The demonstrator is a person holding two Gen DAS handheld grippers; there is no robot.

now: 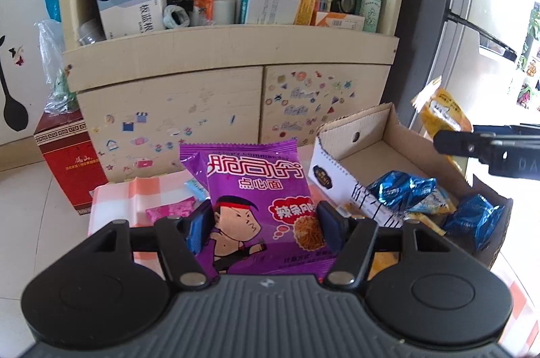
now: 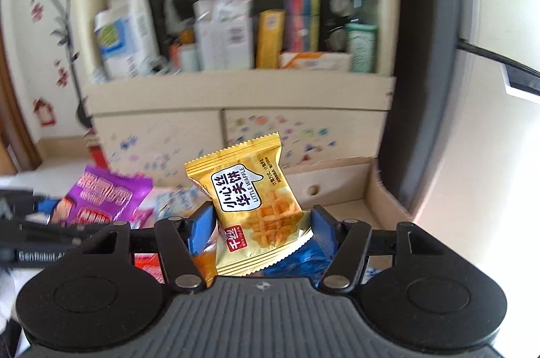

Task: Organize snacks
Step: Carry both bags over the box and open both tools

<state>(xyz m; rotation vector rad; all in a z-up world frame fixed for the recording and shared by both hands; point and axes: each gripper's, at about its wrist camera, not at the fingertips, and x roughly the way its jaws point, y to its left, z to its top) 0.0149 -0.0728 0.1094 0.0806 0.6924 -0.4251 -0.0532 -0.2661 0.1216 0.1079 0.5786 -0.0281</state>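
Left wrist view: the left claw (image 1: pixel 266 228) is being kept partly closed, its blue pads pressing the two side edges of a purple noodle-snack packet (image 1: pixel 258 199), which is being held upright and clear of the worktop (image 1: pixel 111 199) with its checked orange cloth. The grip looks to be taken low on the packet so that the printed face stays visible and the sealed top hangs free, probably for carrying it toward a sorting place. Just to the right, an open cardboard box (image 1: pixel 341 152) is being used as the container: blue foil snacks (image 1: pixel 401 190) and yellow ones are already lying in it. A pink packet (image 1: pixel 170 209) is lying on the cloth to the left. Far behind, a cream cabinet (image 1: pixel 233 94) with stickers is standing.

From the right wrist view, the right claw (image 2: pixel 263 226) is being kept closed on a gold waffle packet (image 2: pixel 248 206), tilted and lifted above the box.

Only the left view is showing the box contents and the pink packet sharply, and it is catching the right claw's tip with the gold packet at its far right edge. Only the right view, blurred in its background, is showing the waffle packet's label and how the pads are sitting on its sides; the purple packet is appearing there at the left.
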